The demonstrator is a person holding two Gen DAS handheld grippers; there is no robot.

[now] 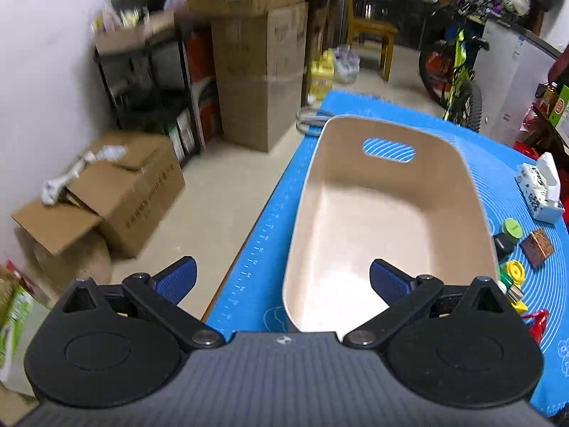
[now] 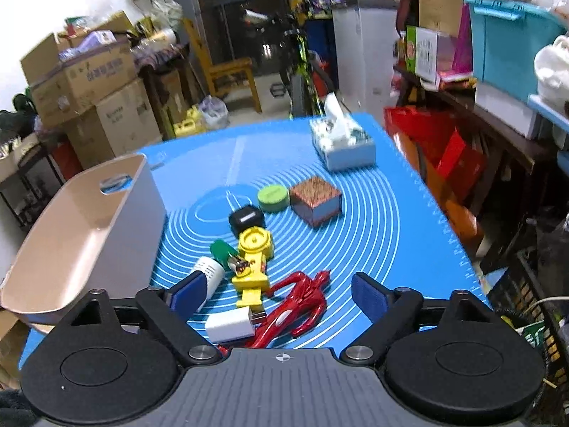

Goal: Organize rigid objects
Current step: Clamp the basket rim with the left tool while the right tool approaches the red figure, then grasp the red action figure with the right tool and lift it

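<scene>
A beige bin stands on the blue mat; nothing shows inside it. My left gripper is open and empty, above the bin's near left rim. In the right wrist view the bin is at the left. My right gripper is open and empty above a red figure, a white charger and a yellow toy. Beyond lie a white and green bottle, a black case, a green lid and a brown cube.
A tissue box stands at the mat's far right. Cardboard boxes and a shelf stand on the floor to the left. A bicycle and a chair are beyond the table. Red bags are right of it.
</scene>
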